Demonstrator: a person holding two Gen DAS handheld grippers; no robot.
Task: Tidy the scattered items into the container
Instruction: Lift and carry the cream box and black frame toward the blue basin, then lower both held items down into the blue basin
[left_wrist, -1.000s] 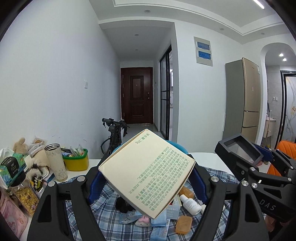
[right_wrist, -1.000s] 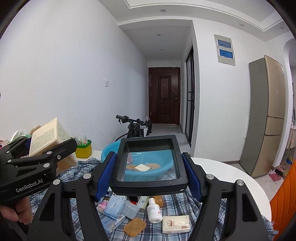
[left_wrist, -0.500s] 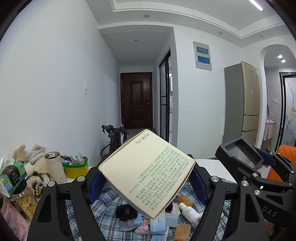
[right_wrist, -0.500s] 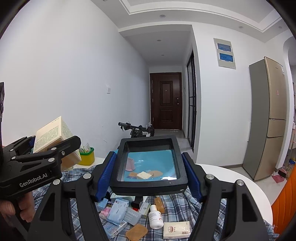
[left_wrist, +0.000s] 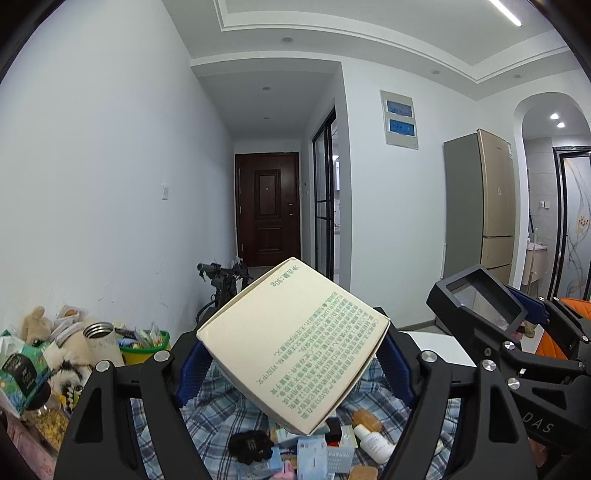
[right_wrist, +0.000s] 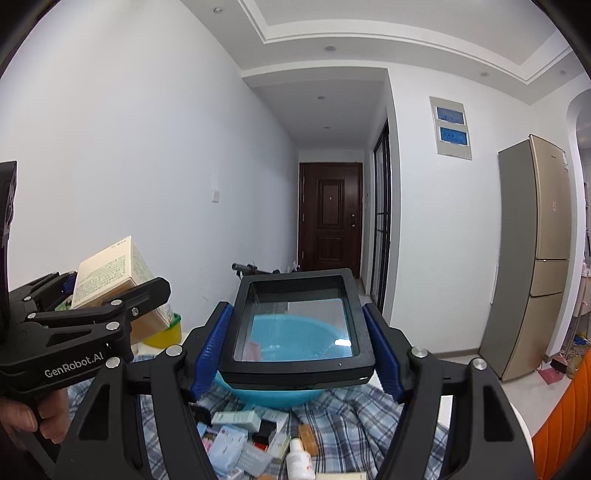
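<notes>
My left gripper (left_wrist: 291, 365) is shut on a cream carton box (left_wrist: 295, 343) with green print, held tilted high above the table; the box also shows in the right wrist view (right_wrist: 110, 277). My right gripper (right_wrist: 297, 332) is shut on a black-framed clear case (right_wrist: 299, 321), also seen in the left wrist view (left_wrist: 480, 299). A light blue basin (right_wrist: 266, 395) sits on the plaid cloth (right_wrist: 351, 413) just beyond and under the case. Scattered small boxes (right_wrist: 236, 419), a white bottle (right_wrist: 299, 458) and a black item (left_wrist: 251, 446) lie on the cloth below.
A yellow-green tub (left_wrist: 147, 347), a steel tumbler (left_wrist: 103, 343), plush toys (left_wrist: 35, 321) and a tissue pack (left_wrist: 20, 373) crowd the table's left side. A bicycle (left_wrist: 221, 280) stands behind the table. A fridge (right_wrist: 532, 254) is at the right.
Both grippers have risen and tilted upward with their loads; the table items sank lower in both views. The basin now sits partly behind the case.
</notes>
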